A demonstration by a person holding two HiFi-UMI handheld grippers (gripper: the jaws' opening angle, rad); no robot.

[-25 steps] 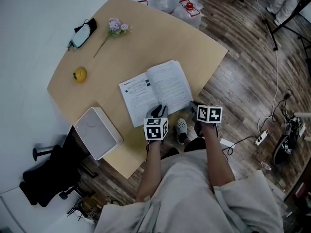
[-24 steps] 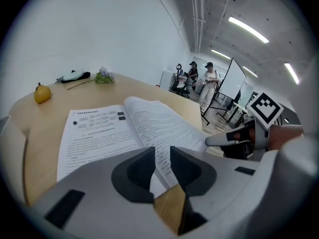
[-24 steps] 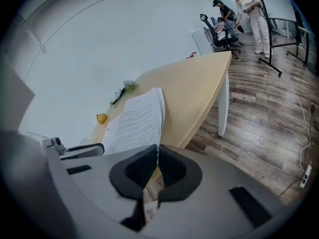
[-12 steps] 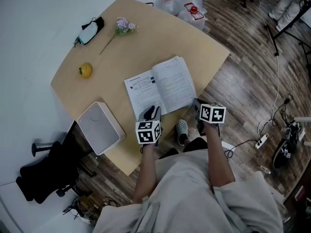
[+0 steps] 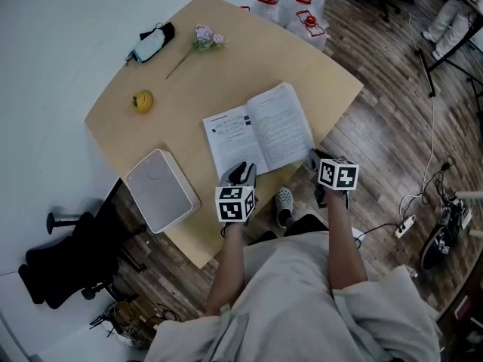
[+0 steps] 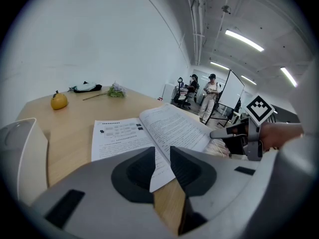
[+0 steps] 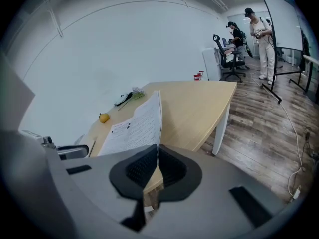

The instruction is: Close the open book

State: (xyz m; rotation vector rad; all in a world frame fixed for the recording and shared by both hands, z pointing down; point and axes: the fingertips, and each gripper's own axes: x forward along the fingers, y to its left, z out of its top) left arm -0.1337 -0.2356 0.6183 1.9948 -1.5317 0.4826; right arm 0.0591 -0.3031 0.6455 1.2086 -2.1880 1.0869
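Your right gripper (image 7: 157,158) has its jaws pinched on the edge of the book's (image 5: 258,130) right-hand page, which stands upright. Your left gripper (image 6: 162,158) holds its jaws spread above the left page's near corner. The book lies open near the bench's (image 5: 189,74) front edge.

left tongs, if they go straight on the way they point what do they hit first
Most likely the book: the open left tongs aim down at the near corner of its left page. How high they hang above it is unclear.
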